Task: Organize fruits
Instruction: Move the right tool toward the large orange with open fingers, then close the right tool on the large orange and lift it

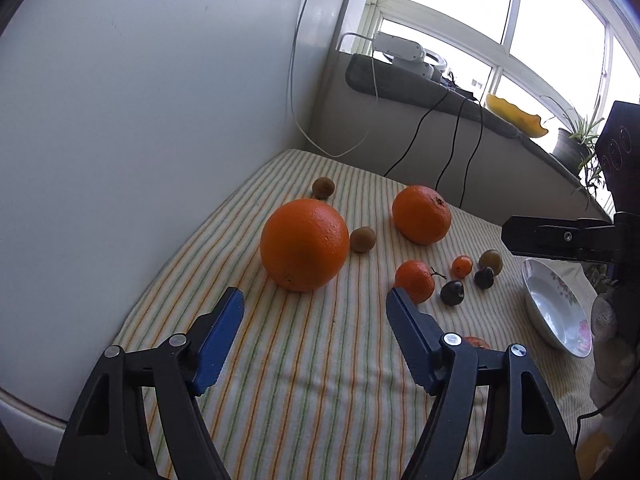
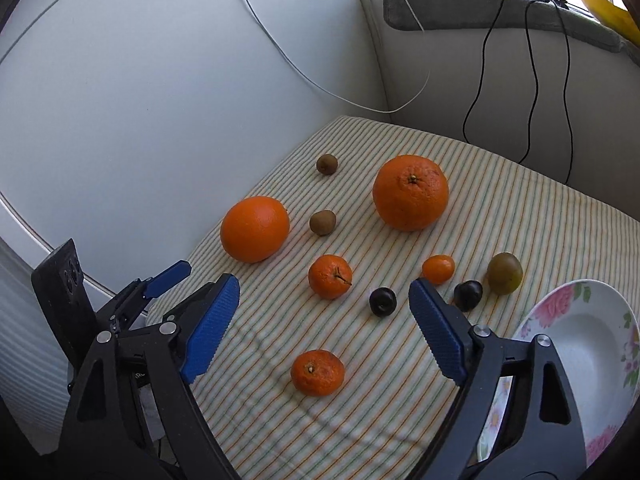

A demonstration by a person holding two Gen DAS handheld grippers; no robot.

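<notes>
Fruit lies loose on a striped cloth (image 2: 520, 208). My left gripper (image 1: 315, 294) is open and holds nothing; a big orange (image 1: 304, 245) sits just beyond its blue fingertips. A second big orange (image 1: 421, 214), two kiwis (image 1: 362, 239) and a stemmed tangerine (image 1: 415, 281) lie further on. My right gripper (image 2: 323, 284) is open too, hovering over the cloth, with a tangerine (image 2: 317, 372) below the gap and the stemmed tangerine (image 2: 330, 276) ahead of it. Two dark plums (image 2: 383, 301), a small tangerine (image 2: 439, 269) and a greenish fruit (image 2: 505, 273) lie toward a flowered white bowl (image 2: 580, 340), which holds nothing.
A pale wall (image 1: 140, 120) runs along the cloth's left edge. At the back is a grey padded ledge (image 2: 480, 12) with black and white cables hanging down. A blue finger (image 2: 172, 274) of the left gripper shows at the left of the right wrist view.
</notes>
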